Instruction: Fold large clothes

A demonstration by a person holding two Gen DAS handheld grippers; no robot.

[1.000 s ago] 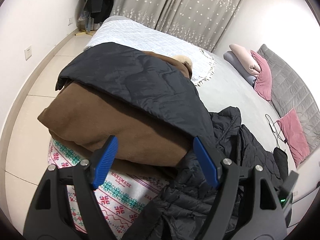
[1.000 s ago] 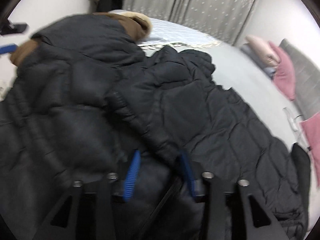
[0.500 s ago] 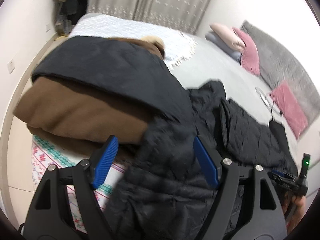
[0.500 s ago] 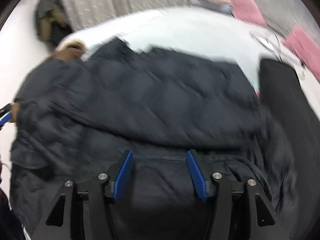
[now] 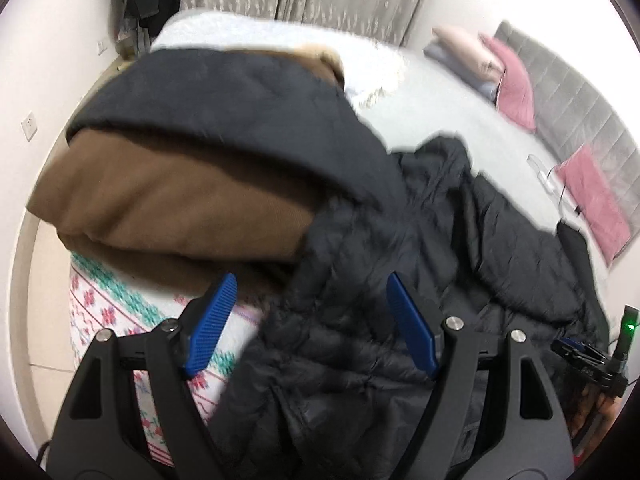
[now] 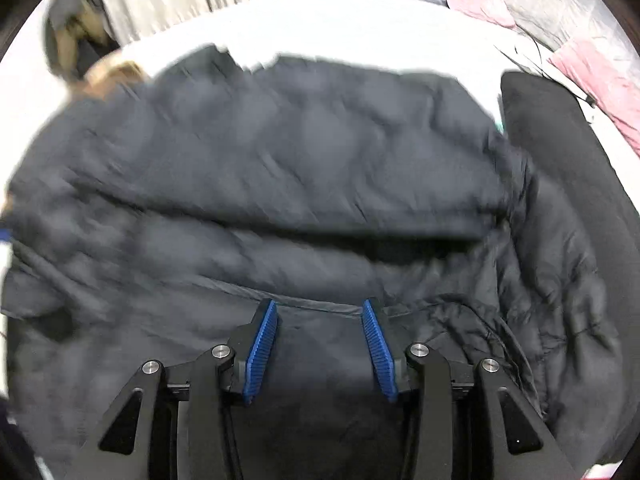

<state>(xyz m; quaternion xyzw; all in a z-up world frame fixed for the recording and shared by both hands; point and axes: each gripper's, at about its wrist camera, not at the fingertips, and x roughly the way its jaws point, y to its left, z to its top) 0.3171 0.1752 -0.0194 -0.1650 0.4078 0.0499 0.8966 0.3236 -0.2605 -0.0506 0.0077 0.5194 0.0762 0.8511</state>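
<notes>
Jacket (image 6: 304, 168): black, quilted, spread over the bed (image 5: 460, 128) beside a folded brown coat (image 5: 180, 196).
Left gripper (image 5: 310, 322): jaws wide, nothing gripped, above the jacket's edge.
Right gripper (image 6: 318, 346): jaws just been closing, apart, fabric between, not pinched.

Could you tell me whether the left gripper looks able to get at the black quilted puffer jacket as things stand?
Probably yes: the left gripper, jaws wide, hangs just over the black quilted puffer jacket, and nothing lies between them.
</notes>
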